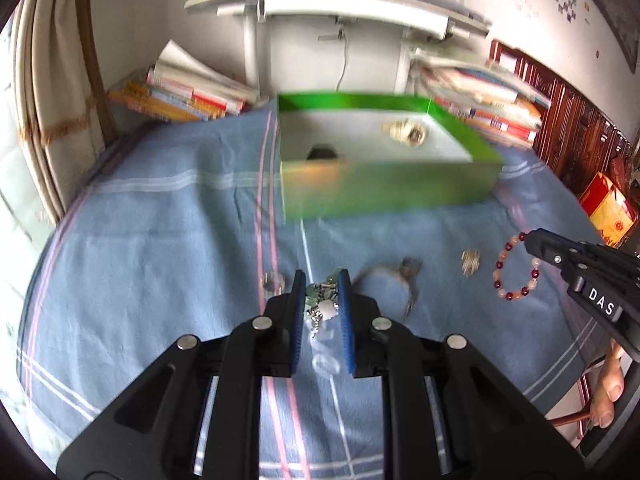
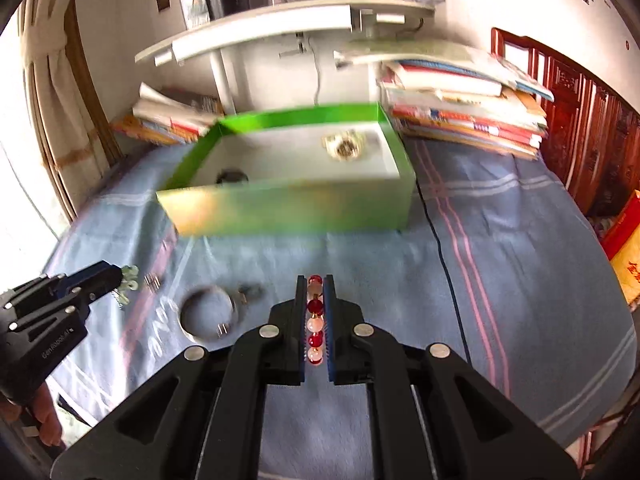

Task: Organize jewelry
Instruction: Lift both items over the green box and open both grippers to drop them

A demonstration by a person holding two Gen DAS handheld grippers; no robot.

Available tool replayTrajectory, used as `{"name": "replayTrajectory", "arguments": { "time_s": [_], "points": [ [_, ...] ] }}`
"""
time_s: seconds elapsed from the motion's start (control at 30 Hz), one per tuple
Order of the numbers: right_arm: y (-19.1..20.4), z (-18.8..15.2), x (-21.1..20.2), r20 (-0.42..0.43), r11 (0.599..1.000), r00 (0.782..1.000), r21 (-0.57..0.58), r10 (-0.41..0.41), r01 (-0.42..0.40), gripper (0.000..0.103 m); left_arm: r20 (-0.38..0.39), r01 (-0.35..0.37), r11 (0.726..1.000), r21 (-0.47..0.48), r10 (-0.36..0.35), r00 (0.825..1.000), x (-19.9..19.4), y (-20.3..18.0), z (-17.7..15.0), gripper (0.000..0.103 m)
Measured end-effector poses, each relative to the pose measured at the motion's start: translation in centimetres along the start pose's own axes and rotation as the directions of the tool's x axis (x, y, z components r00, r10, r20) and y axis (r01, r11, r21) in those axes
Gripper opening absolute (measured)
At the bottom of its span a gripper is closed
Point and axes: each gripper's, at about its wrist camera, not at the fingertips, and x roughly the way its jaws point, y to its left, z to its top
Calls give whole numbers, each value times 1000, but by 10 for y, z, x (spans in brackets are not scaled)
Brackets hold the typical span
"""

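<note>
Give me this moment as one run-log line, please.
left gripper: shut on green-bead chain | right gripper: shut on red-pink bracelet | green box: open

White desk (image 1: 336, 4), book stacks (image 2: 464, 116), curtain (image 1: 44, 92), carved wooden door (image 2: 580, 120)

Each camera rides just behind its own fingers, looking forward and slanting down over the blue cloth (image 1: 160, 240) on the table. The left one sits to the left, close to the cloth, facing the green box (image 1: 384, 184) — the right gripper (image 1: 534, 240) pokes in at its right edge. The right one faces the same box (image 2: 288, 208), with the left gripper (image 2: 116, 276) at its left edge. Both share the box, book stacks (image 2: 460, 120) and white shelf (image 1: 340, 4) behind.
</note>
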Motion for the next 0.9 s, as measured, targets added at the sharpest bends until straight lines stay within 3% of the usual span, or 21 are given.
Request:
{"name": "replayTrajectory", "arguments": {
  "time_s": [0.13, 0.23, 0.3, 0.4, 0.5, 0.57, 0.6, 0.63, 0.77, 0.9],
  "points": [
    [-3, 56, -2, 96, 999, 995, 28, 23, -26, 8, 68, 29, 999, -29, -27, 997, 3, 2, 51, 16],
    [-5, 95, 10, 135, 998, 990, 53, 33, -40, 8, 69, 34, 998, -55, -30, 997, 21, 2, 90, 16],
    [-8, 113, 26, 134, 998, 991, 63, 22, -31, 8, 50, 46, 997, -58, -43, 998, 40, 0, 110, 16],
    [-8, 129, 61, 66, 998, 998, 65, -4, 0, 8, -28, 45, 996, -81, -47, 999, 80, -1, 130, 17],
    [-9, 128, 94, -14, 997, 1000, 67, -23, 24, 8, -89, 30, 995, -92, -38, 995, 114, -4, 133, 21],
    [-9, 123, 103, -39, 998, 999, 61, -29, 32, 12, -119, 21, 995, -101, -33, 992, 128, -3, 130, 36],
    [-9, 120, 103, -48, 998, 998, 59, -29, 31, 15, -127, 18, 994, -109, -32, 991, 132, -1, 127, 53],
    [-10, 116, 100, -49, 998, 999, 57, -22, 24, 19, -123, 17, 993, -115, -31, 992, 131, 1, 124, 58],
    [-13, 87, 63, -7, 999, 1000, 21, -29, 29, 19, -76, -8, 995, -95, 1, 997, 98, 5, 104, 57],
    [-20, 46, 35, 10, 1000, 1000, 0, -6, 6, 19, -11, 20, 999, -33, -21, 1000, 48, 1, 61, 58]
  ]
}}
